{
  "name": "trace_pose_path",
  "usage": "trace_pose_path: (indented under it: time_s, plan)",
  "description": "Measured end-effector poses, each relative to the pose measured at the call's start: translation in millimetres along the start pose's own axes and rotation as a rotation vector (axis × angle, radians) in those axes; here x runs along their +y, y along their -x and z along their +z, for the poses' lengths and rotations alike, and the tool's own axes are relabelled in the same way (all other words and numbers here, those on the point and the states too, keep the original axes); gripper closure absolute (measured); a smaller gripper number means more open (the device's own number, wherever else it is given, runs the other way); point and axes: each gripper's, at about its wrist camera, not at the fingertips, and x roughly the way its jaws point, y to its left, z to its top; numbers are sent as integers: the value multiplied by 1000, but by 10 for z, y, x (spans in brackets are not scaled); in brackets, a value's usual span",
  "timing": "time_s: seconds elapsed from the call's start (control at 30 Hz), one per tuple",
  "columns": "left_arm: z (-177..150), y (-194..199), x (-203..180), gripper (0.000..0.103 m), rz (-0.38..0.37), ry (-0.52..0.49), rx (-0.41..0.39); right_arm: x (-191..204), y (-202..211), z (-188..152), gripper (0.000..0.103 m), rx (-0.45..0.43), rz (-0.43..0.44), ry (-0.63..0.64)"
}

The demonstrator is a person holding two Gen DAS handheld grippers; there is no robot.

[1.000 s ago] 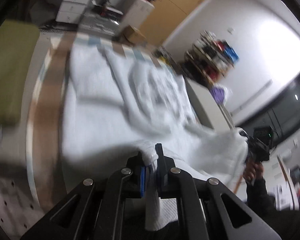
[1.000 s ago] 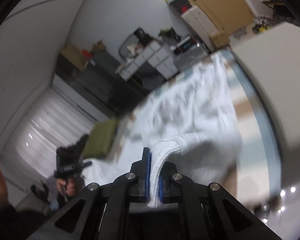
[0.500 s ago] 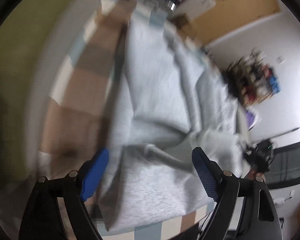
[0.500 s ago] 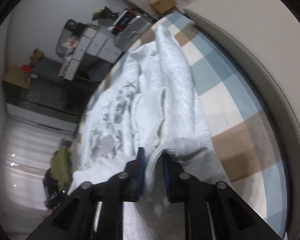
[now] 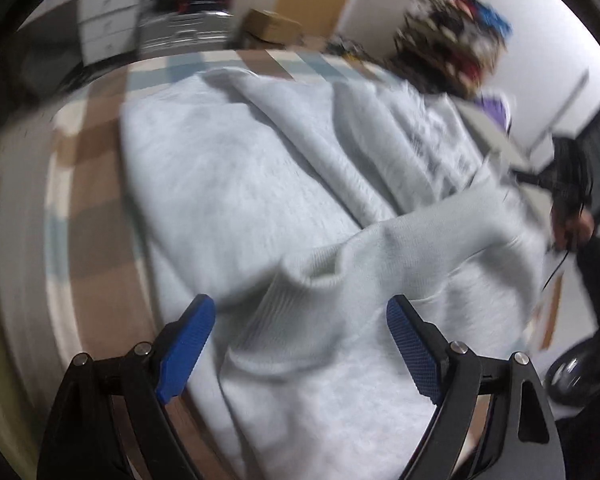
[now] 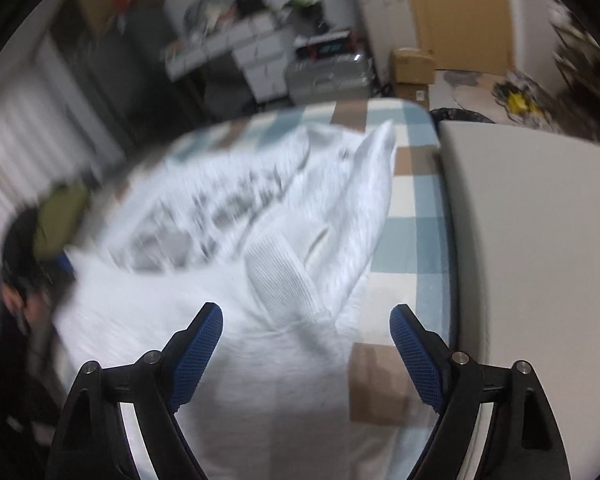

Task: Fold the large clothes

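So the big pale grey sweatshirt with the dark printed front (image 5: 236, 184) is lying spread over the bed with the blue, tan and white checked cover (image 6: 416, 196). The bottom part looks folded up over the body, and the ribbed hem band (image 5: 300, 304) is sitting bunched and a bit curled right in front of the left tool (image 5: 296, 340). From the right side you can see what I think is a ribbed cuff (image 6: 280, 276) lying on top of the fabric, with the print partly covered and a sleeve (image 6: 364, 200) running off toward the far corner of the bed.

Both tools are let go. The left tool's blue pads are spread wide with nothing between them, just cloth lying underneath. Same for the right tool (image 6: 306, 340), jaws wide apart and hanging just above the garment near the bed's right edge, next to a plain grey padded block (image 6: 532, 240).

My guess on progress: maybe one fold in, nowhere near done. The thing is still wide, lumpy and wrinkled, the sleeves don't look tucked into a neat rectangle, and the hem edge needs flattening. Left to do is probably smoothing, bringing the sides in, then another fold or two. Pretty blurry shots though, so hard to say exactly how the layers stack.
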Motion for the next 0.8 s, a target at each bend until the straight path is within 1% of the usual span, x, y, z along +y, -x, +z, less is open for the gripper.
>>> trace_pose_path:
  time_s: [0.07, 0.1, 0.13, 0.17, 0.2, 0.23, 0.27, 0.3, 0.37, 0.4, 0.47, 0.53, 0.7, 0.77, 0.8]
  plan:
    - [22, -85, -4, 19, 28, -37, 31, 42, -93, -2, 18, 24, -19, 44]
    - [40, -126, -3, 19, 35, -56, 32, 76, -140, 14, 21, 27, -37, 61]
    - [38, -111, 0, 21, 31, -62, 24, 109, -176, 38, 28, 31, -51, 75]
    - [48, -110, -3, 37, 13, -66, 13, 154, -222, 51, 48, 46, -57, 88]
    - [59, -108, -30, 51, -1, -75, 11, 164, -263, 47, 62, 60, -61, 89]
    - [56, -95, -51, 78, -3, -81, 15, 186, -278, 41, 64, 69, -68, 90]
    - [41, -83, -74, 88, 0, -86, 20, 226, -264, 14, 73, 66, -62, 100]
    - [14, -49, -110, 88, 9, -94, 9, 266, -236, 0, 84, 57, -64, 114]
    - [-13, -32, -212, 96, 54, -116, -5, 336, -106, -30, 88, 17, -75, 134]
    - [-40, 0, -252, 96, 77, -112, -14, 358, -32, -42, 90, -8, -62, 127]
    - [-83, 73, -306, 97, 96, -100, -47, 389, 101, -81, 90, -51, -55, 116]
    - [-118, 89, -368, 97, 151, -118, -60, 426, 219, -150, 90, -88, -43, 111]
    - [-180, 24, -474, 92, 297, -138, -95, 479, 165, -255, 90, -73, -62, 94]
    - [-164, -37, -495, 92, 306, -142, -95, 526, 139, -261, 90, -67, -70, 90]
    - [-167, -46, -492, 92, 298, -141, -92, 554, 140, -266, 90, -73, -78, 91]
